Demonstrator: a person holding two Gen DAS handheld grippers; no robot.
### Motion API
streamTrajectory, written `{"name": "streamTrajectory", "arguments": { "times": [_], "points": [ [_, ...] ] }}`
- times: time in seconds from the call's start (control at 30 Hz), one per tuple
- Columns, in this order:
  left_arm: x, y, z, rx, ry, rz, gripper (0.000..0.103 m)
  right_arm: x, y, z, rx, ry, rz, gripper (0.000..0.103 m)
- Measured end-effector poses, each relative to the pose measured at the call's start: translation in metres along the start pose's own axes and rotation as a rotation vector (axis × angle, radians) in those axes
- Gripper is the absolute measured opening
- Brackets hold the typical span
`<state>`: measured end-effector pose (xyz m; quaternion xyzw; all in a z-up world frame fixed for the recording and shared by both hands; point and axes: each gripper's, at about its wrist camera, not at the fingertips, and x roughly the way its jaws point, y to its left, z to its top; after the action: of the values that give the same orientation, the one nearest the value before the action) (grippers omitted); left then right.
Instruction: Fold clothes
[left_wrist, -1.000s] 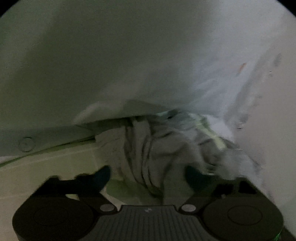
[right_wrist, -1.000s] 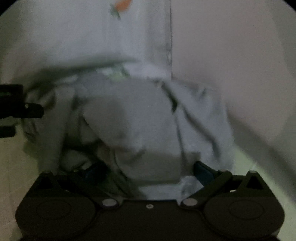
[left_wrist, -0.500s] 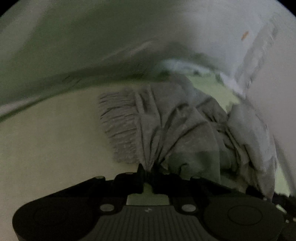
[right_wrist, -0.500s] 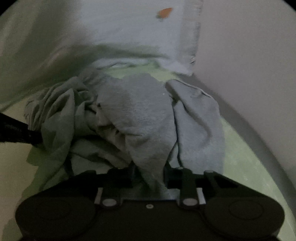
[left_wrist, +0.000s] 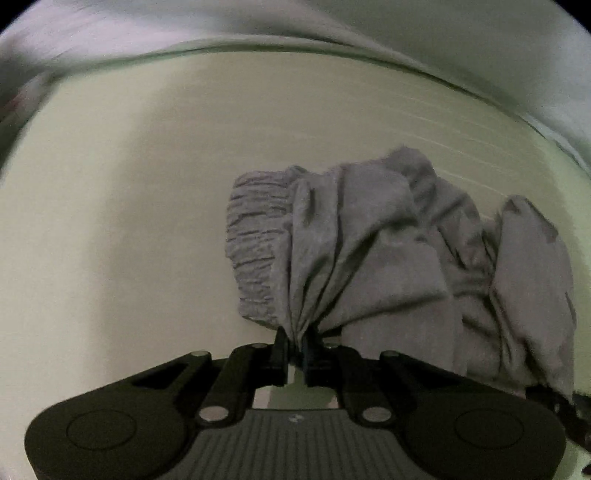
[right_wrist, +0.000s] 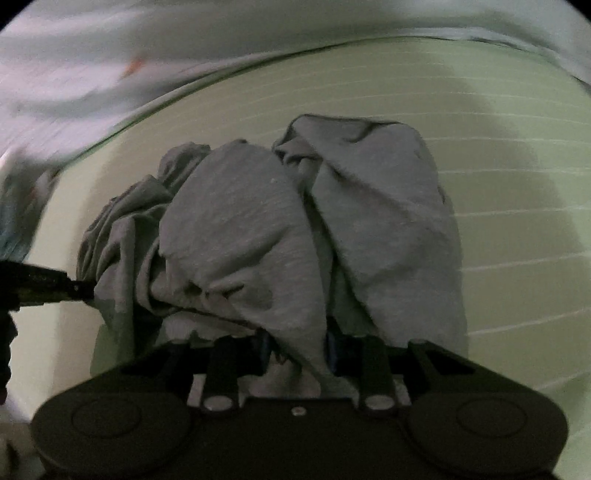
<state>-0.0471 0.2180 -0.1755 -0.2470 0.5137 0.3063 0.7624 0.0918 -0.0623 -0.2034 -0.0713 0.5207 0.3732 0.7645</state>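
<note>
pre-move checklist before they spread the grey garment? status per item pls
1. Left tool shut on the grey garment: ok, cloth is bunched between the closed fingers.
2. Right tool shut on the same garment: ok, a fold runs down between its fingers.
3. Grips on separate parts: ok, the left tool shows at the garment's far left edge in the right wrist view.
4. Garment flat enough to fold: not ok, it hangs crumpled in deep folds.
5. Which edges are held (ribbed waistband or hem): cannot tell.
6. Green mat bare beside the garment: ok; pale cloth lies only along its far edge.
</note>
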Motion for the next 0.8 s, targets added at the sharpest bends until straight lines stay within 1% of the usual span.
{"name": "streamTrajectory", "arguments": {
  "times": [0.03,0.13,0.2,0.23,0.27,0.3,0.33,0.37,0.43,0.47,0.5,0.53,0.57,0.6,0.63,0.67,0.73,0.8],
  "points": [
    [-0.006,0.020,-0.005,-0.030,-0.006,0.018,0.008,0.001,0.016,-0.003,-0.032,0.005,0.015,0.030],
    [-0.019,0.076,-0.013,-0.089,-0.018,0.050,0.008,0.003,0.059,-0.009,-0.124,0.011,0.048,0.038],
    [-0.024,0.104,-0.015,-0.110,-0.022,0.050,0.012,0.000,0.082,-0.009,-0.169,-0.011,0.050,0.048],
    [-0.026,0.119,-0.016,-0.124,-0.026,0.043,0.016,-0.004,0.089,-0.005,-0.178,-0.029,0.046,0.050],
    [-0.028,0.128,-0.015,-0.138,-0.032,0.031,0.019,-0.006,0.092,0.003,-0.181,-0.046,0.038,0.058],
    [-0.028,0.129,-0.012,-0.140,-0.040,0.018,0.020,-0.008,0.095,0.009,-0.172,-0.071,0.027,0.064],
    [-0.028,0.130,-0.010,-0.143,-0.049,0.005,0.026,-0.011,0.098,0.015,-0.162,-0.096,0.015,0.077],
    [-0.028,0.131,-0.008,-0.145,-0.057,-0.008,0.032,-0.012,0.096,0.021,-0.139,-0.120,0.007,0.086],
    [-0.028,0.132,-0.003,-0.151,-0.073,-0.034,0.039,-0.011,0.094,0.032,-0.086,-0.156,-0.011,0.093],
    [-0.027,0.133,-0.001,-0.153,-0.082,-0.046,0.043,-0.007,0.094,0.038,-0.056,-0.168,-0.020,0.102],
    [-0.027,0.134,0.002,-0.154,-0.090,-0.057,0.045,-0.005,0.090,0.041,-0.024,-0.180,-0.010,0.103],
    [-0.026,0.134,0.004,-0.145,-0.097,-0.059,0.051,-0.003,0.086,0.044,0.008,-0.192,0.000,0.103],
    [-0.023,0.137,0.007,-0.140,-0.104,-0.065,0.060,-0.001,0.083,0.047,0.039,-0.203,0.010,0.103],
    [-0.018,0.139,0.010,-0.140,-0.107,-0.077,0.064,0.003,0.080,0.050,0.050,-0.200,0.033,0.103],
    [-0.014,0.141,0.011,-0.147,-0.105,-0.090,0.072,0.011,0.083,0.053,0.049,-0.195,0.044,0.103],
    [-0.011,0.143,0.012,-0.155,-0.101,-0.102,0.076,0.019,0.085,0.055,0.044,-0.187,0.047,0.103],
    [-0.003,0.147,0.012,-0.181,-0.083,-0.124,0.080,0.032,0.092,0.060,0.022,-0.154,0.035,0.103],
    [0.004,0.149,0.012,-0.202,-0.066,-0.145,0.081,0.044,0.098,0.064,0.002,-0.119,0.017,0.103]
  ]
}}
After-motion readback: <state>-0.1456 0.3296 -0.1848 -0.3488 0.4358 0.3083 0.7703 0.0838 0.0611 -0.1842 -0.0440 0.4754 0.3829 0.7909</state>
